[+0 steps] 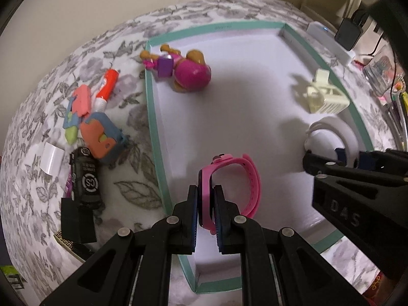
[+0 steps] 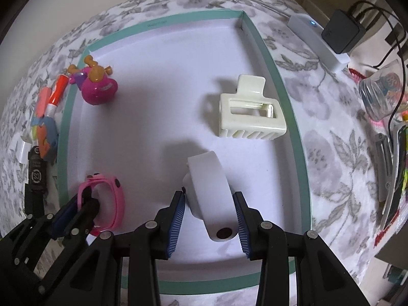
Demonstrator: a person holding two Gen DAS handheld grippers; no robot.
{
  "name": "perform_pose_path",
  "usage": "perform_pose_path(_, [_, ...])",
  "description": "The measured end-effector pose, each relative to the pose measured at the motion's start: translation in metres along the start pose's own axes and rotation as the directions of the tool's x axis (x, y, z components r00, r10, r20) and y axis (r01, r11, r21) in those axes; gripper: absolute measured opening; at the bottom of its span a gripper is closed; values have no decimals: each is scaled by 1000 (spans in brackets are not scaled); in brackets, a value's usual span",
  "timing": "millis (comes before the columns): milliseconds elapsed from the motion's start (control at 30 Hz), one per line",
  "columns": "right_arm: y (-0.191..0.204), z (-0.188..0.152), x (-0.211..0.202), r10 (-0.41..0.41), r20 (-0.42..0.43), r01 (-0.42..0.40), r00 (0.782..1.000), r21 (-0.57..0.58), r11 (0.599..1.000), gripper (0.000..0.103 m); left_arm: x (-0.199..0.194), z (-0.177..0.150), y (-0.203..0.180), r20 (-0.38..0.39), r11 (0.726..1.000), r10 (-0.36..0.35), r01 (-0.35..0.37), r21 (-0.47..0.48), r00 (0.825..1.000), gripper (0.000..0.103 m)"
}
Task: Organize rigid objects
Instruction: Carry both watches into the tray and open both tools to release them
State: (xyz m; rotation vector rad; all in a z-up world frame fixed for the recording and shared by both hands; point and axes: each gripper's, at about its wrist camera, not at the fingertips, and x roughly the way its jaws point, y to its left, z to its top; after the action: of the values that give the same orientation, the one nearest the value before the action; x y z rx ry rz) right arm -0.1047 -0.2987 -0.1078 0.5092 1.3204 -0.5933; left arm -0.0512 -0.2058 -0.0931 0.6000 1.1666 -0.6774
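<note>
A white box lid with a teal rim (image 1: 153, 117) (image 2: 293, 107) lies on a floral bedspread. My left gripper (image 1: 206, 201) is shut on a pink watch (image 1: 239, 178), held upright over the lid's near left part; it also shows in the right wrist view (image 2: 116, 199). My right gripper (image 2: 209, 204) has its blue pads against both sides of a white round device (image 2: 209, 186), which also shows in the left wrist view (image 1: 329, 137). A pink toy figure (image 1: 188, 68) (image 2: 99, 86) and a cream hair claw (image 1: 323, 94) (image 2: 250, 112) lie in the lid.
Left of the lid lie an orange glue tube (image 1: 105, 89), foam puzzle pieces (image 1: 97, 132), a black toy car (image 1: 86, 181) and a white tape piece (image 1: 52, 162). On the right are a white power strip (image 2: 316, 40), a charger (image 2: 341, 32), a clear jar (image 2: 382, 89) and scissors (image 2: 387, 178).
</note>
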Motion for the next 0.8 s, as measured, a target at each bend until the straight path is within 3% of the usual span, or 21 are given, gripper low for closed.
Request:
perform_pose_path(467, [0,1,0,-1,-6,1,1000,-8,1000,43,1,-1,-2,6,1000,14,-14,8,1000,12])
perform_pose_path(800, [-4,9,-7,-1,-6,1,1000,-12,1000,44,-1,1,4,-10,1000,-24,24,-21,1000,16])
